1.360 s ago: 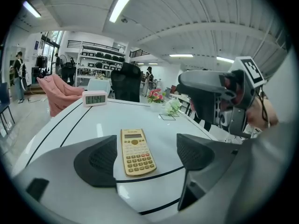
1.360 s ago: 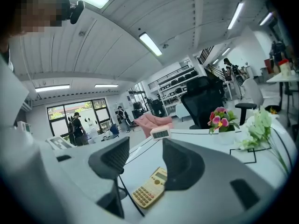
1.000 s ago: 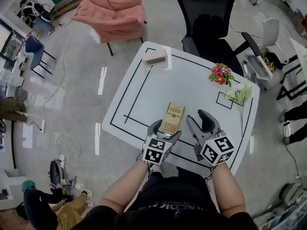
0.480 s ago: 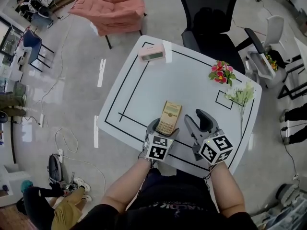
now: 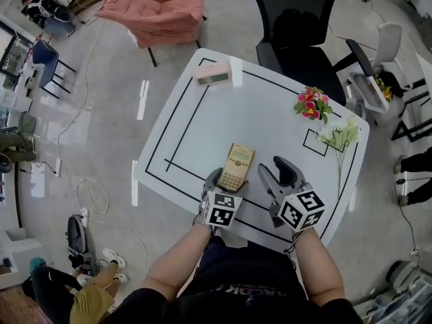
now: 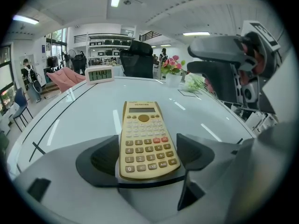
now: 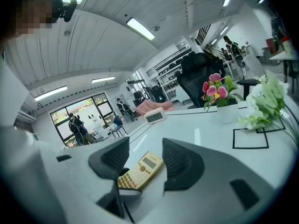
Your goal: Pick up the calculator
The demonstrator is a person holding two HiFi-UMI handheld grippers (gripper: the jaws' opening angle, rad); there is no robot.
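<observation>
A beige calculator (image 5: 237, 167) sits near the front of the white table (image 5: 263, 123), keypad up. My left gripper (image 5: 229, 180) is shut on its near end, one pad against each long side. The left gripper view shows the calculator (image 6: 145, 139) reaching forward from between the jaws of the left gripper (image 6: 147, 155). I cannot tell whether it is off the tabletop. My right gripper (image 5: 277, 173) stands open and empty just to the right. In its own view the right gripper (image 7: 145, 160) frames the calculator (image 7: 140, 171) at the lower left.
A pink desk clock (image 5: 213, 77) stands at the table's far left corner. A small vase of pink flowers (image 5: 310, 104) and white flowers (image 5: 337, 137) stand at the right. Black tape lines mark the tabletop. A black office chair (image 5: 297, 25) stands beyond the table.
The left gripper's jaws have drawn in on the calculator's near end. Both grippers have shifted slightly toward the table's near edge.
</observation>
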